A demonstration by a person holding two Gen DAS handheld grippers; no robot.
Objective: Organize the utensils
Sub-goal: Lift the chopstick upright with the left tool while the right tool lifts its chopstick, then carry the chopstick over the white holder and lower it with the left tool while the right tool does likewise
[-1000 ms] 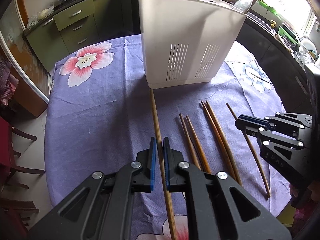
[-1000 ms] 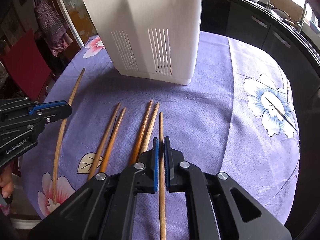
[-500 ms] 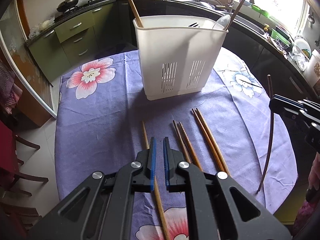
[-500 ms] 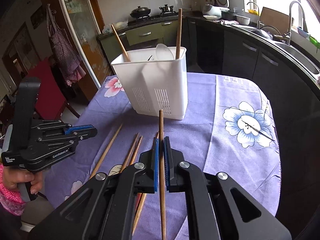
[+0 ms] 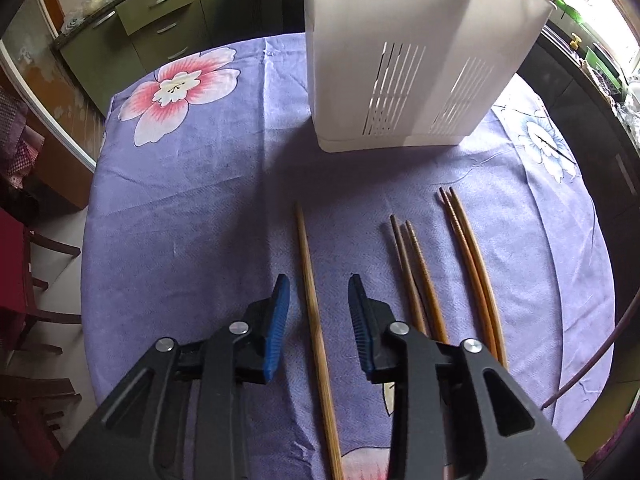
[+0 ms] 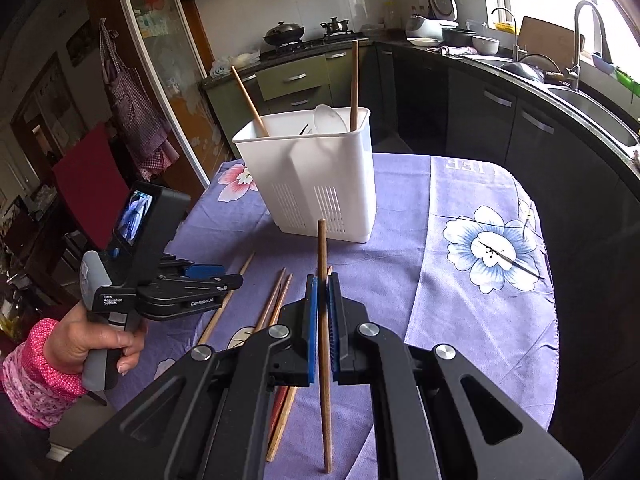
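Observation:
My left gripper (image 5: 319,284) points steeply down over the table, its jaws opening. A light wooden chopstick (image 5: 303,232) lies on the cloth between the pads, and neither pad touches it. To its right lie a dark pair of chopsticks (image 5: 416,272) and a lighter pair (image 5: 472,256). The white utensil holder (image 5: 420,60) stands just beyond. My right gripper (image 6: 321,280) is shut on a brown chopstick (image 6: 321,248), held above the table and pointing at the holder (image 6: 320,176). Two chopsticks (image 6: 354,80) and a white spoon (image 6: 328,120) stand in the holder.
A purple flowered cloth (image 6: 460,320) covers the round table, whose edge drops off at the right and near sides. A hand in a pink sleeve (image 6: 80,344) holds the left gripper (image 6: 236,280). Dark kitchen counters (image 6: 520,120) ring the right, and a red chair (image 5: 16,264) stands to the left.
The left gripper rose, then came back down, and its jaws have parted either side of the light chopstick. The right gripper has lifted its chopstick off the table and tilted it up.

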